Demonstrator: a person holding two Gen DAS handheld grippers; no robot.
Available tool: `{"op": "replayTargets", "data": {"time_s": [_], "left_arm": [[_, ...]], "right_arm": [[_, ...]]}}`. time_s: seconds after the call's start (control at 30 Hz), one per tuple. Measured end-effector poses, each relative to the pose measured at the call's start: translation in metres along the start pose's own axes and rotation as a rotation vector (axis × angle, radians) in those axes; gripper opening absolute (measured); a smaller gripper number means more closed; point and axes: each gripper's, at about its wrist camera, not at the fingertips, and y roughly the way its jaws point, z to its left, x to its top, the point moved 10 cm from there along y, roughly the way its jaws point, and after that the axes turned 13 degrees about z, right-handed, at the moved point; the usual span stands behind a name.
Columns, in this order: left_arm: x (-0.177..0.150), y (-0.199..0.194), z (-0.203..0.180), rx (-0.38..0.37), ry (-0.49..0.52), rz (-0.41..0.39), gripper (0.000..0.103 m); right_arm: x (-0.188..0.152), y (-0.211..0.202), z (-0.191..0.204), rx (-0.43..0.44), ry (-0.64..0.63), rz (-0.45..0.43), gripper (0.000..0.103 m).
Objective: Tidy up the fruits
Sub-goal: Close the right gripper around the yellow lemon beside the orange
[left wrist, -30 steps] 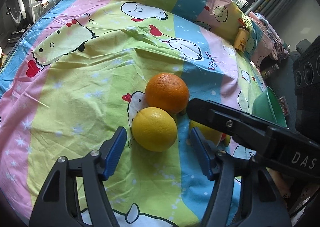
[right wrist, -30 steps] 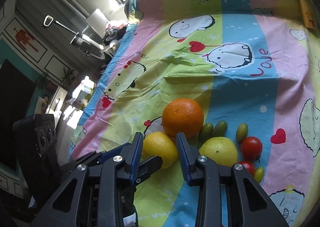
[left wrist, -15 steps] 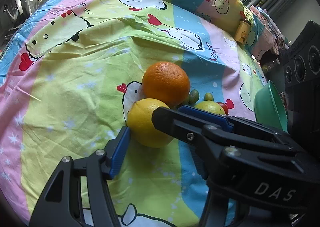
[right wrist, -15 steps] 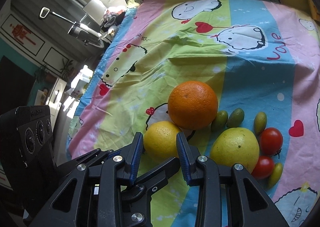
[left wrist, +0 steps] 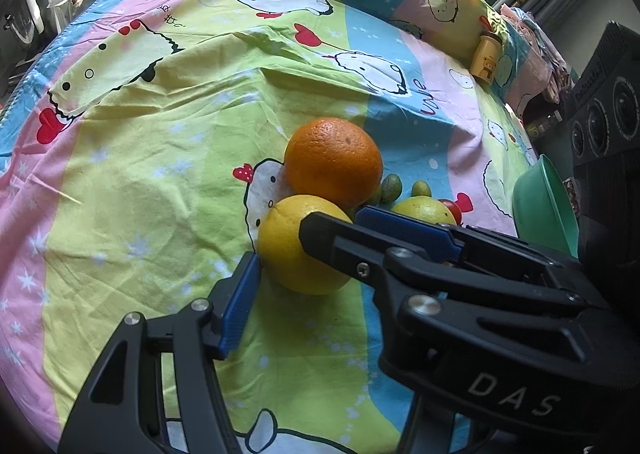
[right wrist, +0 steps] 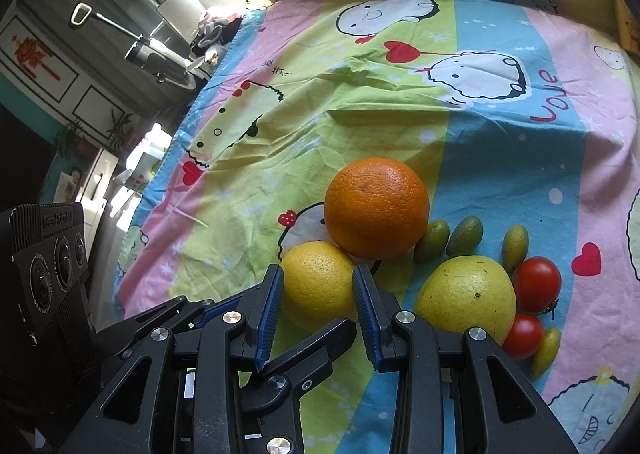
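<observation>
The wide bed sheet (right wrist: 500, 142), cotton striped in pink, green, yellow and blue with cartoon chicks and red hearts, fills both views, rumpled into low folds at its middle. Its left edge drops away toward a dim room, and the far left stretch of sheet lies open and bare of fruit.

Over on the right edge in the left wrist view, a green plastic bowl (left wrist: 548, 206) sits tilted just beyond the fruit cluster, and a small yellow jar (left wrist: 486, 58) stands upright near the far corner.

Now the fruit: the big round orange (right wrist: 376, 208) sits at the cluster's far side, touching the round yellow lemon-like fruit (right wrist: 318, 286) in front of it. To the right lies a yellow-green citrus (right wrist: 466, 294), close beside the yellow one but with a gap between. Two red cherry tomatoes (right wrist: 536, 284) press against its right side, and small green oval fruits (right wrist: 466, 230) lie scattered behind and beside it.

The right gripper (right wrist: 318, 308) has its blue-padded fingers spread either side of the yellow fruit, nearly at its flanks; whether they touch it I cannot tell. The left gripper (left wrist: 300, 282) comes in from the other side, fingers spread wide, its left blue pad (left wrist: 240, 302) just beside the same yellow fruit; its right finger is hidden behind the right gripper's black frame, which crosses in front.
</observation>
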Motion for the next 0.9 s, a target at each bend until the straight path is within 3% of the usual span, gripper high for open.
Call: {"op": "replayTargets", "data": {"time_s": [0.17,0.3,0.73,0.9], "left_arm": [[0.0,0.001,0.0,-0.001,0.003,-0.001,0.058],[0.0,0.003,-0.003,0.016,0.026,-0.006,0.057],[-0.002,0.001,-0.004,0.065,0.037,-0.018,0.053],[-0.001,-0.01,-0.012,0.073,0.062,-0.065,0.052]], "right_arm": [[0.0,0.001,-0.001,0.003,-0.004,0.004,0.039],[0.001,0.009,-0.003,0.008,-0.012,0.023,0.05],[-0.002,0.005,-0.001,-0.013,-0.04,-0.006,0.05],[-0.002,-0.006,0.002,-0.015,-0.048,-0.047,0.05]]}}
